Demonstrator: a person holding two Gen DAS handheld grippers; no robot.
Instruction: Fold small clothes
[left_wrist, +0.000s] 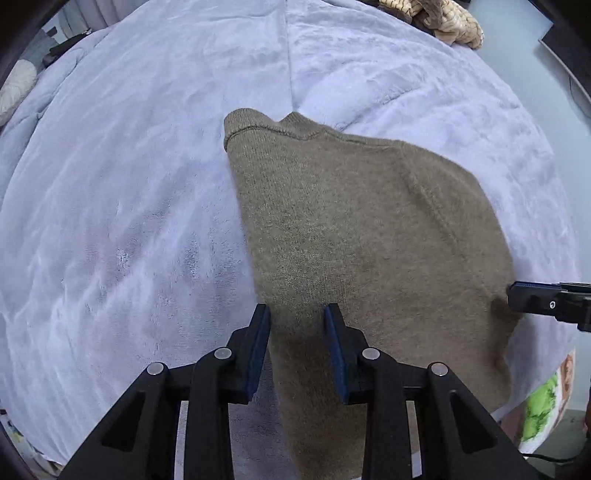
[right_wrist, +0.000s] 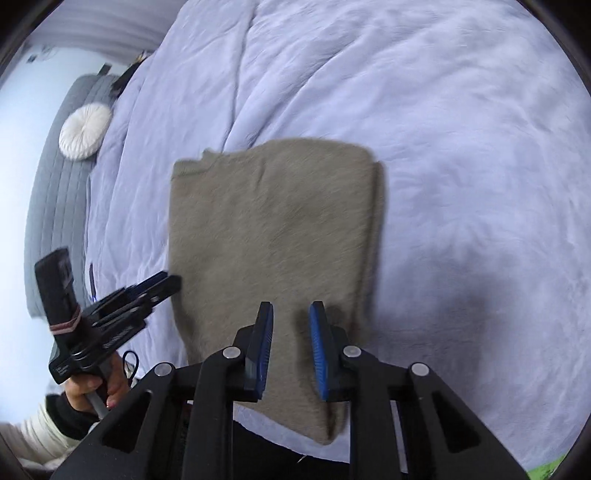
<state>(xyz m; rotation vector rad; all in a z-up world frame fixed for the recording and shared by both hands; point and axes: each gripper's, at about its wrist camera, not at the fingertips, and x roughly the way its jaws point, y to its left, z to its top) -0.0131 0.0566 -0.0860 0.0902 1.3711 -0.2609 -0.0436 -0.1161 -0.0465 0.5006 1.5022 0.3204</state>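
My left gripper and right gripper hover with jaws parted, grasping nothing, above the near edge of the folded sweater on the bed, apparently poised for the next fold.

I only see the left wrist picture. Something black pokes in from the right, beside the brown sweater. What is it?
Observer: That is the right claw. Its two blue pads stand apart above the sweater and grip nothing.
Operator: Who carries the claw I am looking through?
Observer: A hand in a cream sleeve grips the handle of the left claw.
Operator: Is the sweater folded already?
Observer: From the right wrist view its far right edge looks doubled, one layer lying on another.
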